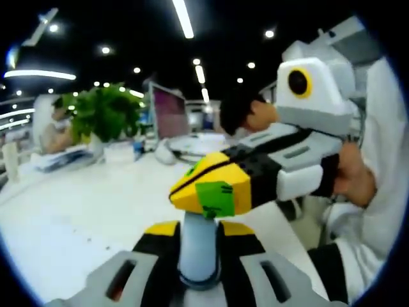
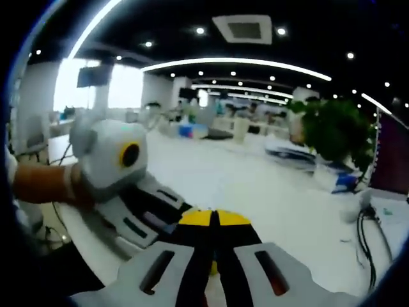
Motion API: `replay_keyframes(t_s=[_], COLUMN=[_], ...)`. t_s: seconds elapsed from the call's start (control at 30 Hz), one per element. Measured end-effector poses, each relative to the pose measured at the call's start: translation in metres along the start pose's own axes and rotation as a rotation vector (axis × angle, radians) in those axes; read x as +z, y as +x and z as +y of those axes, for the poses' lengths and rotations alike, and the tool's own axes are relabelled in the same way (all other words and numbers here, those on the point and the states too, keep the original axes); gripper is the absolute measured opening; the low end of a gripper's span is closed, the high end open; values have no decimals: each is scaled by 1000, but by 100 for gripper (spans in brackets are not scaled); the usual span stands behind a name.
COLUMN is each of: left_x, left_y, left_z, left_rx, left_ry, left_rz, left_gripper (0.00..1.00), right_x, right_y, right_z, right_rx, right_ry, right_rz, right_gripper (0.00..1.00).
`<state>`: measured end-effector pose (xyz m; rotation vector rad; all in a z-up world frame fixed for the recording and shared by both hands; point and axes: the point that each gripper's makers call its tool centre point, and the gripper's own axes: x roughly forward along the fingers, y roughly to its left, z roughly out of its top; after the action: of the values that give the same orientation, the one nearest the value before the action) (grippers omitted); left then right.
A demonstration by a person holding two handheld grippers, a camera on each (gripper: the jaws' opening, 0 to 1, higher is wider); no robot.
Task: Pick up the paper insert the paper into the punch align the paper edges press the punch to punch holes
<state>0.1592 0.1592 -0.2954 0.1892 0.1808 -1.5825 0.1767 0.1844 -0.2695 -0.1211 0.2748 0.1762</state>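
My left gripper rises from the bottom of the left gripper view. Its yellow-tipped jaws stand close on both sides of a pale blue-grey upright piece; I cannot tell what the piece is. My right gripper comes in from the right, held by a hand, jaws shut, with a green tag on one jaw. Its tip rests at the top of the pale piece. In the right gripper view my right gripper is shut with nothing seen between the jaws. The left gripper's fingers reach in from the left, toward my tips.
A wide white table lies below both grippers. A green plant, a monitor and stacked papers stand at its far side. Cables lie near the right edge.
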Motion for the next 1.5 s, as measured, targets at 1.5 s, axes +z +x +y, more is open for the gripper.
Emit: replay_keyframes(t_s=[1.5], left_x=[17], left_y=[-11], left_z=[4], left_rx=[-2], left_ry=[7], left_rz=[-67], left_gripper=[60], right_x=[77], right_y=[-55], right_z=[-29], right_rx=[271], right_ry=[189], right_rz=[-380], right_gripper=[24])
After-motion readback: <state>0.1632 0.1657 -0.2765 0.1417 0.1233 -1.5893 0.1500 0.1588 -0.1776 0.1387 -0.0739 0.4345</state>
